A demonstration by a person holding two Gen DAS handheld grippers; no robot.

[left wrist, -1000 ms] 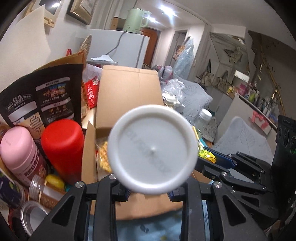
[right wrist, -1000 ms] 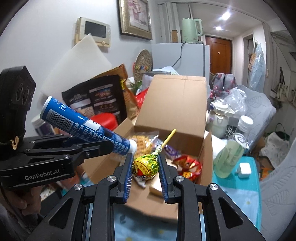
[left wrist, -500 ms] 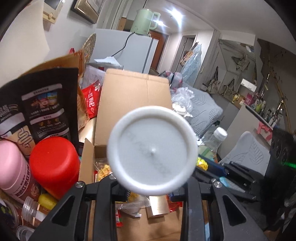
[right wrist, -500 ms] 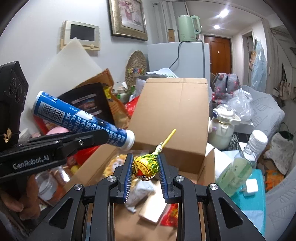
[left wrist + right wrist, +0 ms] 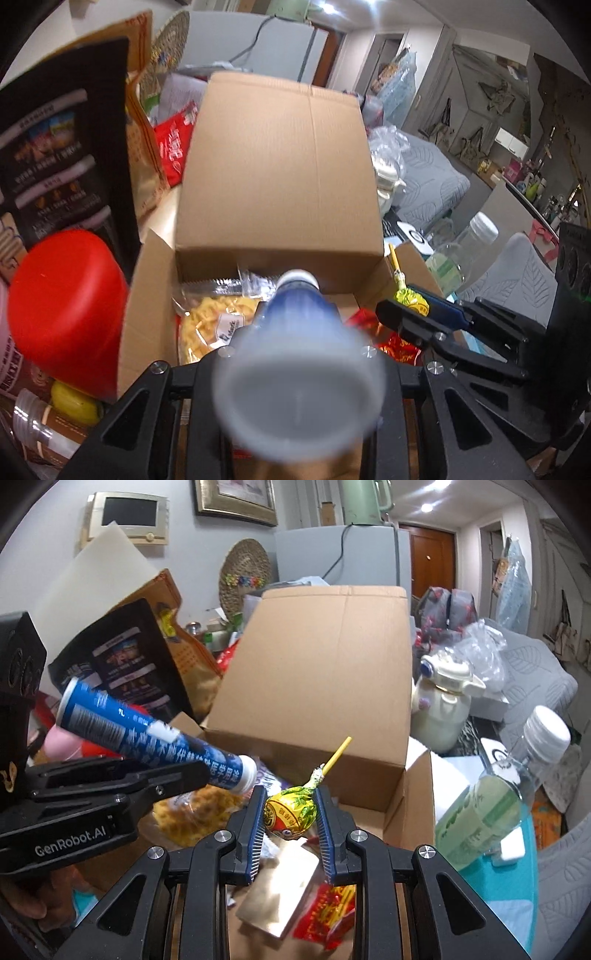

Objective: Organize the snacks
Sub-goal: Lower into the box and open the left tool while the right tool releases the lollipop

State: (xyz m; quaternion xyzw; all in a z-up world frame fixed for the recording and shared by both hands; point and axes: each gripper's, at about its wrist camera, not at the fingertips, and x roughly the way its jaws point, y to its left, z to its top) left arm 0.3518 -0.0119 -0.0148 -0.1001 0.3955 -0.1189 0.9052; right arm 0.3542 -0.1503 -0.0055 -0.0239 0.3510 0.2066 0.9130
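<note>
Both grippers over the open cardboard box [image 5: 317, 686], far flap standing upright behind the cavity.

Left gripper [image 5: 199, 775] clamped on the blue tube [image 5: 147, 744], held across its length. Tube tilted, white-capped far end [image 5: 248, 775] angled down toward the box interior, near end raised to the left. In the left wrist view the tube [image 5: 299, 325] seen end-on, blurred pale base filling the near foreground, cap pointing into the box [image 5: 277, 166]. Tilt probably chosen so the tube can slide in nose-first among the packets.

Right gripper [image 5: 291, 812] closed narrow on the lollipop [image 5: 290, 812], pads pinching the yellow-green wrapped head from both sides, stick [image 5: 334, 757] pointing up and away to the far right. Grip on the head, not the thin stick: likely the steadier hold. Same lollipop visible from the left wrist view [image 5: 410, 299], just right of the tube.

Box already holding a clear bag of yellow snacks [image 5: 218, 317] at near left, a gold packet [image 5: 280, 890] and a red packet [image 5: 328, 912] below the right gripper.

Outside the box: red canister [image 5: 66, 310] and black pouch [image 5: 62, 147] to the left; clear bottle with white cap [image 5: 502, 790] to the right.

Judgement: both items at drop stage, neither released.
</note>
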